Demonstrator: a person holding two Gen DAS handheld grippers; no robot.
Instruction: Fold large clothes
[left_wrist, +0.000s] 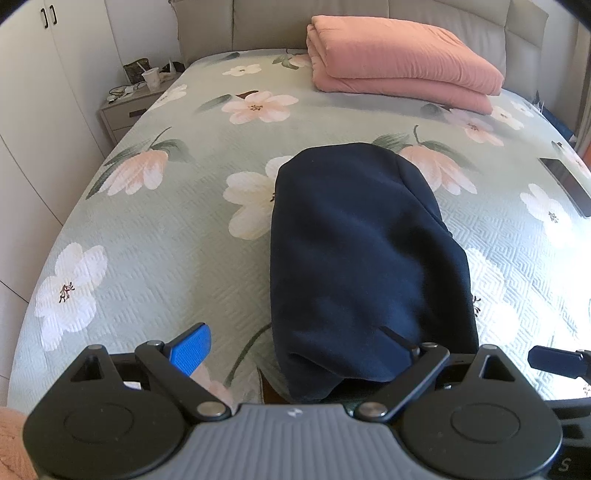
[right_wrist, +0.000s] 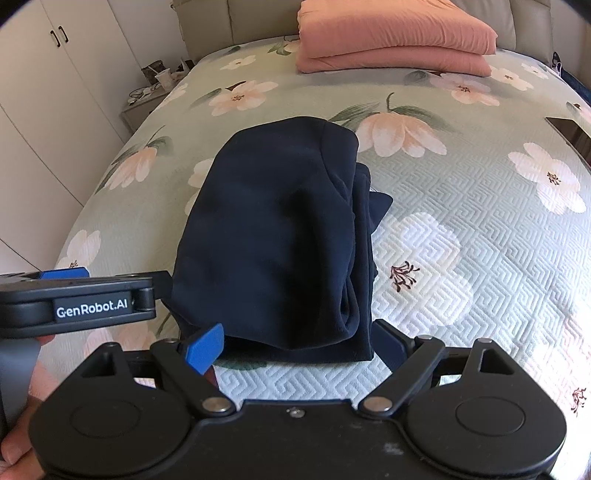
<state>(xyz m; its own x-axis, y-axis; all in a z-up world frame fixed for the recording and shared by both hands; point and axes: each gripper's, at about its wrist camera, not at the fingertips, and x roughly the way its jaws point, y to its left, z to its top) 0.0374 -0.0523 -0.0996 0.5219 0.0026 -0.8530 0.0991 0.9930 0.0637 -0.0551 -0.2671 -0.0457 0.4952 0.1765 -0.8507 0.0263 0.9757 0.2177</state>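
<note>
The navy garment (right_wrist: 280, 236) lies folded on the bed (right_wrist: 461, 229), its long axis running straight away from both grippers. Right gripper (right_wrist: 295, 343) and left gripper (left_wrist: 295, 347) both stand spread wide, holding nothing, with the near hem between their fingers. Neither is clearly nearer.

Bright daylight from right, fisheye-warped edges

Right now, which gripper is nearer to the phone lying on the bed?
Right. The phone lies by the bed's right edge; the right gripper sits at the navy garment's near right corner, while the left gripper is further left, at its left side.
</note>
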